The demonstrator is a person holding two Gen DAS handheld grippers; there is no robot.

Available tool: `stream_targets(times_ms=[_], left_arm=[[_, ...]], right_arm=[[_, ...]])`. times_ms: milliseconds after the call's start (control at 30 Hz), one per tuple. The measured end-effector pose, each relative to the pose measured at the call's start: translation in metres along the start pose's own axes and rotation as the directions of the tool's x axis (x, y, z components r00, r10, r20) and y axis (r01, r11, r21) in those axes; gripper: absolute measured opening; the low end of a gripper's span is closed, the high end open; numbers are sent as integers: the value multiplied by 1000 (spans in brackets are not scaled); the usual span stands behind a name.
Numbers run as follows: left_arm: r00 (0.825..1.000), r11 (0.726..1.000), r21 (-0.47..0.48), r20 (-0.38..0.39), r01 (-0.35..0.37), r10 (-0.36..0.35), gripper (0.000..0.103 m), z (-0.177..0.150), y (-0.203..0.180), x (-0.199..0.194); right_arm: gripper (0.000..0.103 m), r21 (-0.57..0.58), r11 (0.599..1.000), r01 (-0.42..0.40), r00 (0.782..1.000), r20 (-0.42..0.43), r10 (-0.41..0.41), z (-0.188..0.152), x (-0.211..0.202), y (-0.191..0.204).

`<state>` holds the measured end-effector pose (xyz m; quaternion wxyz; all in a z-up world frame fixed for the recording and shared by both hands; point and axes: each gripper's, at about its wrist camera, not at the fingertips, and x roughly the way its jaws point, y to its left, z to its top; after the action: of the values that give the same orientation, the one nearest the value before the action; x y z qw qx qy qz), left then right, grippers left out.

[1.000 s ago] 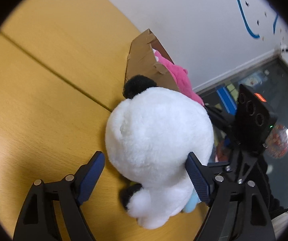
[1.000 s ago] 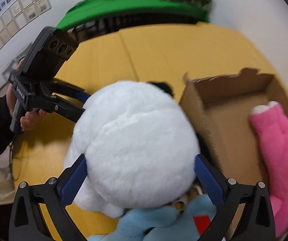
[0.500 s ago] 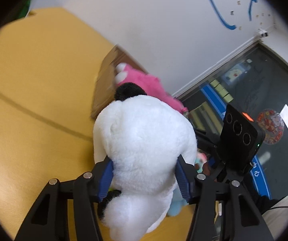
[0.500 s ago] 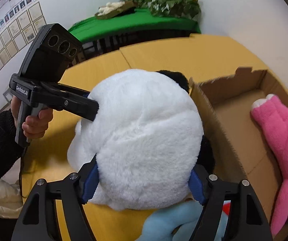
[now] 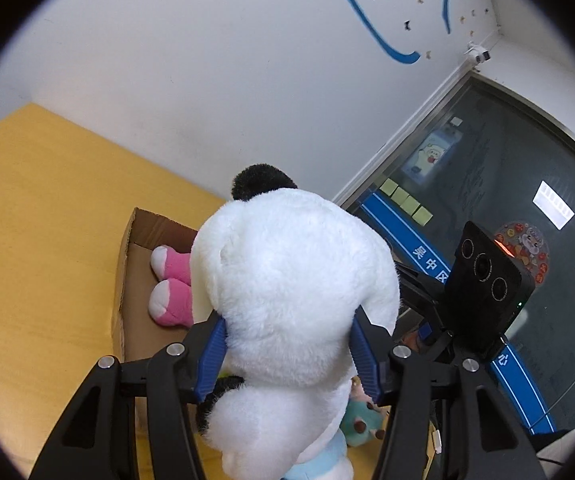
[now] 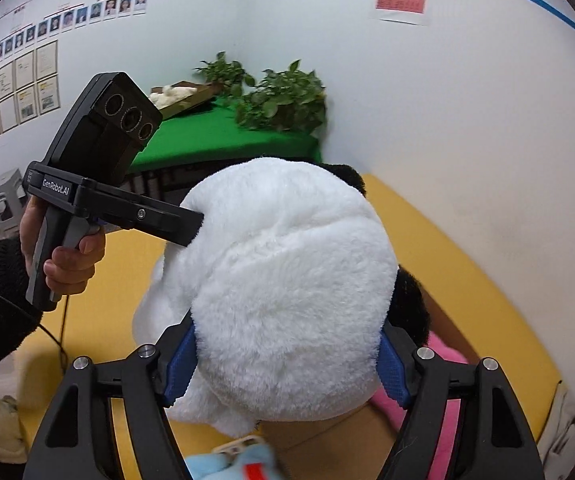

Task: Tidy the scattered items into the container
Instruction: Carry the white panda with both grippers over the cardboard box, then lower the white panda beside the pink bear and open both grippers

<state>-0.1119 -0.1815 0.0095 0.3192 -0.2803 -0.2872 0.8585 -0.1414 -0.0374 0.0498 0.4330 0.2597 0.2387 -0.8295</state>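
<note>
- Both claws are now gripping the panda (image 5: pixel 295 280), the big white plush, where a second ago they were standing wide on either side of it as it sat on the counter (image 5: pixel 39 240).
- The left claw (image 5: pixel 287 356) is clamped low on the body, its blue pads (image 5: pixel 211 354) sinking into the fur.
- The right claw (image 6: pixel 287 364) is clamped on it from the other side, pads pressed into the plush.
- And it's going up: the panda is leaving the counter, carried between the two claws, the wall filling the view behind it.
- The box (image 5: pixel 127 280) is lying just below and beyond, open, with the pink toy (image 5: pixel 171 284) already in it.
- To my eye the pick-up is done and the carry over the box is under way; there looks to be room beside the pink toy.
- A blue toy (image 6: pixel 231 462) is waiting underneath, out of the box by the look of it.
</note>
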Motion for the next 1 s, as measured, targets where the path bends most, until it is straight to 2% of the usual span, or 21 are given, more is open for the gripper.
stream_targets(times_ms=[167,367,433,533,633,667,700,767,867,933,1000], left_arm=[[994,998,-56,-99,-43,38,54,-9,42,58],[978,984,-134,-184,-120,94,54,-36,99,87],[970,980,-116,-206,-159,133,53,-47,103,89],[957,974,-37,-199,-222,211,54,-53,93,84],[941,963,9,-210,-268,264,60,-53,80,82],[936,958,31,-207,-285,285,67,-53,73,80],[927,947,59,-193,-316,321,73,-53,66,76],[910,920,102,-141,-378,390,73,-52,45,59],[897,893,151,-60,-425,437,73,-47,23,26],[899,884,189,-19,-427,438,75,-43,10,7],[900,877,222,9,-427,436,80,-44,-7,-3]], right_arm=[[80,110,994,-8,1000,-17,10,-36,44,-52],[81,217,975,-53,989,-124,82,-82,112,-79],[81,232,970,-70,980,-166,110,-92,129,-76],[83,235,969,-80,965,-224,135,-104,153,-67],[86,263,961,-81,962,-232,144,-106,156,-66],[88,268,961,-73,960,-241,140,-103,158,-67],[89,263,963,-58,960,-250,126,-102,156,-66],[94,248,968,-32,965,-243,94,-103,138,-61],[95,228,974,19,981,-194,26,-93,104,-52],[102,205,976,79,989,-141,-50,-88,66,-42],[103,198,970,144,988,-90,-129,-86,25,-31]])
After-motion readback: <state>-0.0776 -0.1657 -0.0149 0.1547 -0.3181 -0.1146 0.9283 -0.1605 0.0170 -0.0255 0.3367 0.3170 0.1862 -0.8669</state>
